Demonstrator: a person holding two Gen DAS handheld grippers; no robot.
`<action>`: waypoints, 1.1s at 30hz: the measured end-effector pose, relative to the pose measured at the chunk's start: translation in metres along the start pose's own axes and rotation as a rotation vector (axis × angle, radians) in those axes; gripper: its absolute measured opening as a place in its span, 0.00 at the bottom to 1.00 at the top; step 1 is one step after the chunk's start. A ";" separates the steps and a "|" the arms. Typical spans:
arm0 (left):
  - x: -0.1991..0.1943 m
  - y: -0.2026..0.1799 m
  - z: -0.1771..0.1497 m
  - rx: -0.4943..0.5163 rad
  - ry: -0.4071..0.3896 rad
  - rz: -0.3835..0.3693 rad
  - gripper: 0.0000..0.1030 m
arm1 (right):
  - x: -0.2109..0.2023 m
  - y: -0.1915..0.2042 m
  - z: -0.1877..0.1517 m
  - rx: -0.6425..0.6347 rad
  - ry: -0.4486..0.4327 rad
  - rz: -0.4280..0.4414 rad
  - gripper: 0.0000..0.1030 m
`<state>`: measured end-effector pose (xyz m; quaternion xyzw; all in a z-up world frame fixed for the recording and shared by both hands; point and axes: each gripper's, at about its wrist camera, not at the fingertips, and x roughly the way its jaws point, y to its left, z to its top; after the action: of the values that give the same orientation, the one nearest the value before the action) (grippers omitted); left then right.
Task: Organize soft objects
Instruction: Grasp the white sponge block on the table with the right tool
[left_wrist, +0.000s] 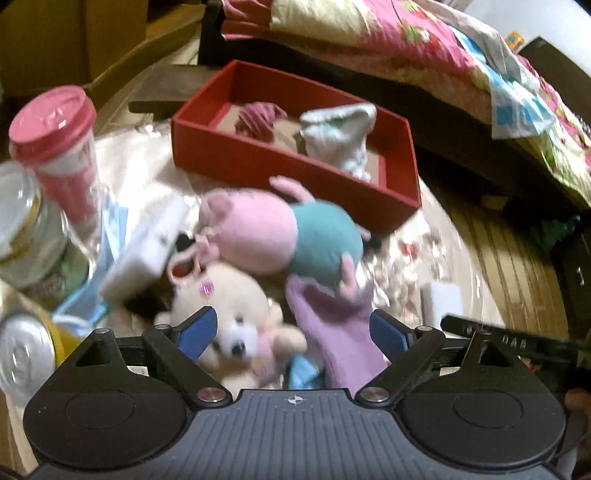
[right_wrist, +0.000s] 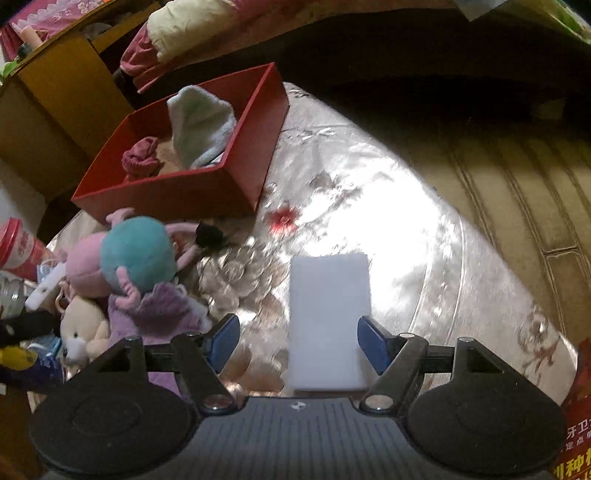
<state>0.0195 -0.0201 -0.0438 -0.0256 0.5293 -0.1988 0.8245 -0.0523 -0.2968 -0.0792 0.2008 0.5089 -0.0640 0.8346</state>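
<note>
My left tool (left_wrist: 293, 332) stands released, jaws wide, over the cream bear (left_wrist: 229, 325) and purple glove (left_wrist: 332, 332), neither one gripped. My right tool (right_wrist: 298, 341) is released; the white sponge block (right_wrist: 328, 321) lies between its pads, untouched. The pink-and-teal plush (left_wrist: 284, 232) rests just before the red box (left_wrist: 295, 173), which holds a pale cloth (left_wrist: 343, 136) and maroon cloth (left_wrist: 258, 118). The bench (right_wrist: 369, 221) carries a glossy floral cover; a bed (left_wrist: 424, 48) stands behind.

We see a round table (right_wrist: 424, 236) under a glossy flowered cover that glares with light, a ribbed yellowish floor (right_wrist: 517, 177), a quilted bed (left_wrist: 424, 40) and a yellow cabinet (right_wrist: 55, 92).
</note>
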 end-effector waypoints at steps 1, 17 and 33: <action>-0.001 -0.003 -0.005 0.008 0.002 -0.003 0.85 | -0.002 0.002 -0.003 -0.003 -0.006 0.000 0.42; 0.012 -0.022 -0.027 0.002 0.063 -0.074 0.85 | 0.008 0.009 -0.007 -0.037 -0.006 -0.036 0.44; 0.047 -0.035 -0.013 -0.043 0.149 -0.127 0.85 | 0.028 -0.004 -0.007 -0.115 0.003 -0.098 0.12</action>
<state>0.0142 -0.0672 -0.0814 -0.0619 0.5905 -0.2405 0.7679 -0.0459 -0.2944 -0.1076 0.1276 0.5223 -0.0754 0.8398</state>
